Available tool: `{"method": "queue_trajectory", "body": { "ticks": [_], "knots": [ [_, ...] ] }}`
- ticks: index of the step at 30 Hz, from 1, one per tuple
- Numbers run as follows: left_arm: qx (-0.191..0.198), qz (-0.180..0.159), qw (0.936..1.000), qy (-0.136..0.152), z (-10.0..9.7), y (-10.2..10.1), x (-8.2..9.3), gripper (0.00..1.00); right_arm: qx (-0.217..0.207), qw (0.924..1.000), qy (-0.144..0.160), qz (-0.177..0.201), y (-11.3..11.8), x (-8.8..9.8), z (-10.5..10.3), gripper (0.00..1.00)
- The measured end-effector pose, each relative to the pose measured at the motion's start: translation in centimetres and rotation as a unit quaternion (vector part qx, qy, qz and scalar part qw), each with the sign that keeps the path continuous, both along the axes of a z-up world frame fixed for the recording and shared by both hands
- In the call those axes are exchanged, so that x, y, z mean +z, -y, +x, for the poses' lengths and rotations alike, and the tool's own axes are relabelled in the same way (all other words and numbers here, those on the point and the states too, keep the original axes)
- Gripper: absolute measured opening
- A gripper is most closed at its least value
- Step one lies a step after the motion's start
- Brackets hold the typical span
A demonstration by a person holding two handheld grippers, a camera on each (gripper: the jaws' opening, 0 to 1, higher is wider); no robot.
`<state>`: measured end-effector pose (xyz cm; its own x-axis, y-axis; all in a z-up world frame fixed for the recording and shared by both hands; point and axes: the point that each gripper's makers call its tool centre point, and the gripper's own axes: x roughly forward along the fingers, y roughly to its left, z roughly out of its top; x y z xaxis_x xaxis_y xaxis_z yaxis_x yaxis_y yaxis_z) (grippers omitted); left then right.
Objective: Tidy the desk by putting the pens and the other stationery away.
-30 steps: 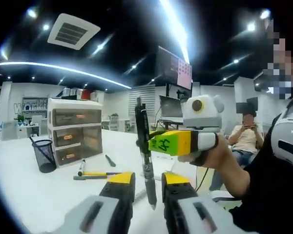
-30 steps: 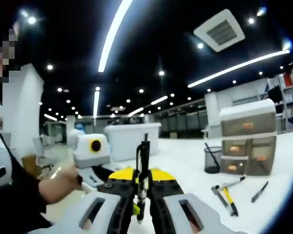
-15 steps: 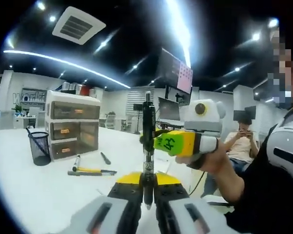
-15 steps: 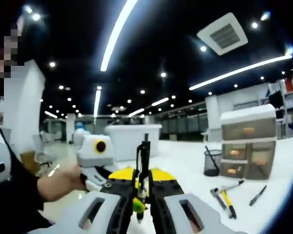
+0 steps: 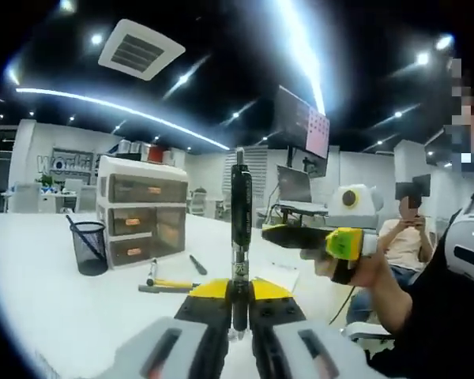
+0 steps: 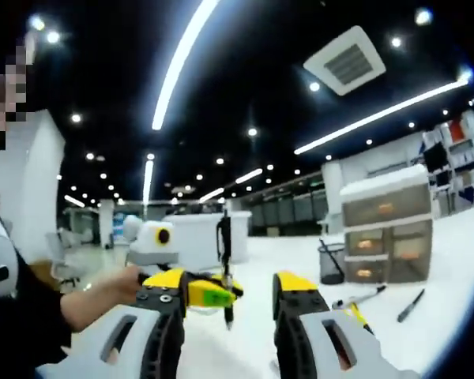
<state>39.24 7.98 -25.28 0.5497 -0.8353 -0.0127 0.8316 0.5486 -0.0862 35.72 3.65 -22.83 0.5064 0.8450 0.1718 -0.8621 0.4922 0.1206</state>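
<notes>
A black pen [image 5: 238,207] stands upright between the jaws of my left gripper [image 5: 238,294], which is shut on its lower end. My right gripper [image 5: 283,234] reaches in from the right, a little clear of the pen, held by a person's hand. In the right gripper view my right gripper [image 6: 231,290] stands open with wide-set jaws, and the pen [image 6: 223,264] hangs between them in the left gripper [image 6: 220,296], touching neither jaw.
On the white desk [image 5: 39,308] stand a black mesh pen cup [image 5: 88,246] and a grey drawer unit [image 5: 142,209]. Loose pens [image 5: 167,283] lie in front of the drawers, with a black pen [image 6: 411,304] apart from them. A seated person is at the far right.
The pen passed from my right gripper to my left. The left shut on its lower end, then the right opened and drew back to the side.
</notes>
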Motion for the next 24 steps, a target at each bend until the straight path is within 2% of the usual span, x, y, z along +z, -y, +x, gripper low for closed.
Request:
{"method": "queue_trajectory", "body": {
  "ticks": [4, 9, 15, 24],
  "knots": [
    [0.023, 0.005, 0.9995, 0.019, 1.5, -1.2, 1.1, 0.08, -0.015, 0.9998, -0.015, -0.006, 1.8, -1.7, 0.0, 0.41],
    [0.047, 0.018, 0.9983, 0.027, 3.7, -2.4, 1.9, 0.08, -0.053, 0.9979, -0.023, -0.028, 4.4, -3.6, -0.1, 0.42],
    [0.077, 0.003, 0.9967, 0.023, 7.4, -3.9, 3.1, 0.08, -0.078, 0.9960, -0.026, -0.035, 6.8, -4.3, -0.6, 0.44],
    [0.123, 0.018, 0.9917, 0.033, 12.8, -5.4, 3.8, 0.08, -0.098, 0.9941, -0.028, -0.038, 9.0, -4.8, -0.7, 0.44]
  ]
}}
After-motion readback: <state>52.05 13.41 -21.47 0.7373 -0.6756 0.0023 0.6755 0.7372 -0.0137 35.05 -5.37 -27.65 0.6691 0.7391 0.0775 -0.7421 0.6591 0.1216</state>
